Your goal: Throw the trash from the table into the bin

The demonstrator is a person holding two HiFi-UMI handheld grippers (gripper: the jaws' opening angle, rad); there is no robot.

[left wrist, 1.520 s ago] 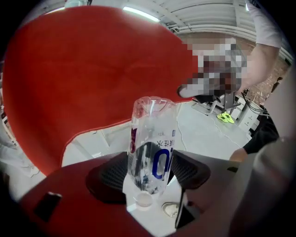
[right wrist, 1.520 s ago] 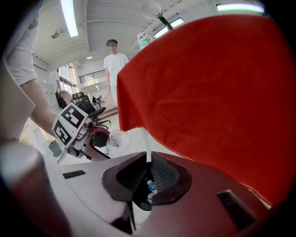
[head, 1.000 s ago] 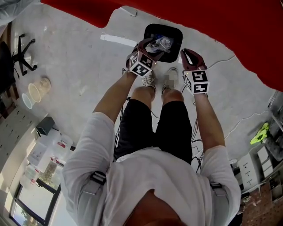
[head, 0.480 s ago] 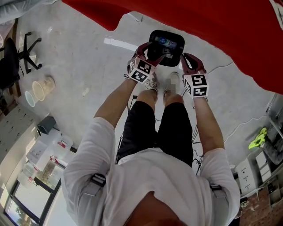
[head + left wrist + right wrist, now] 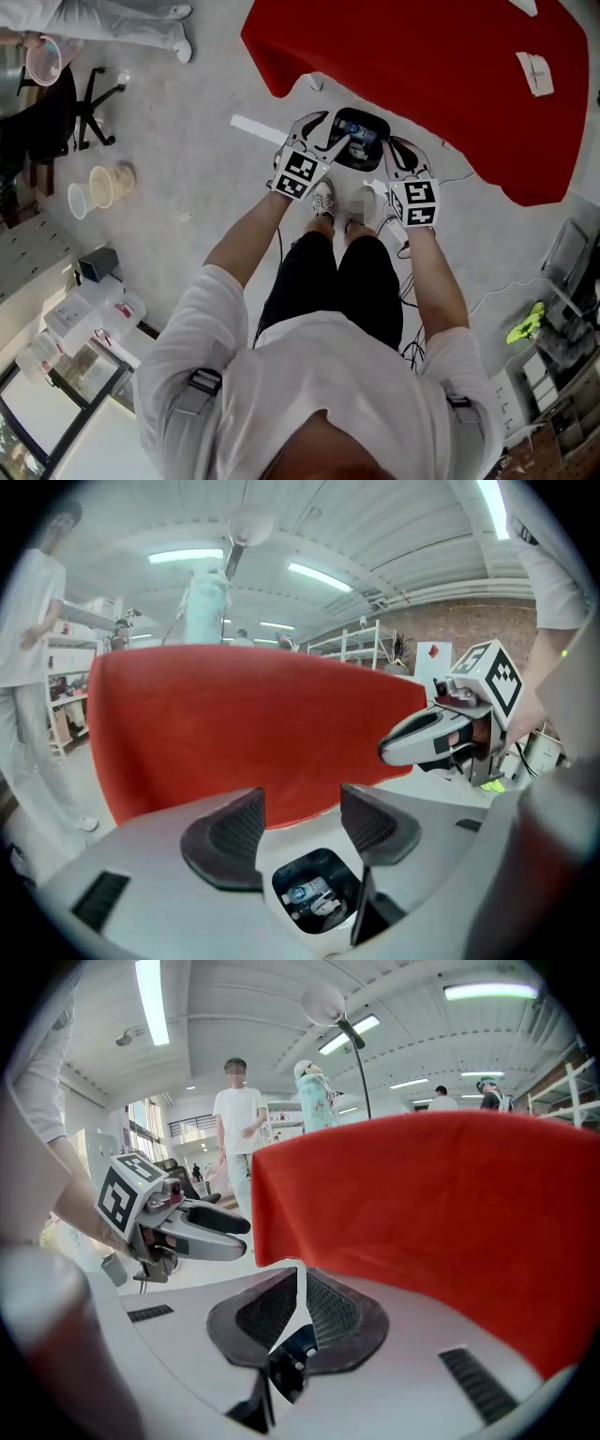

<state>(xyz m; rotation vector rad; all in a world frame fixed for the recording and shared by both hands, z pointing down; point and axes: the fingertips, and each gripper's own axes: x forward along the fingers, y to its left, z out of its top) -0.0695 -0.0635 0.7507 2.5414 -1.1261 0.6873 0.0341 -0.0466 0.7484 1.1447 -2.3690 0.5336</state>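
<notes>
Grey floor [image 5: 187, 178], red table [image 5: 422, 66]; bin [image 5: 381, 124] trash [image 5: 309, 894] label unreadable; left gripper [image 5: 300, 822] closing, empty; right gripper [image 5: 300, 1312] pinched together.

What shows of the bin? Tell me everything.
The bin is black, seemingly plastic, with a rounded-square open top and no lid. It stands upright on the pale floor at the edge of the red table, just ahead of the person's shoes. Inside lies trash: clear and blue-labelled scraps.
</notes>
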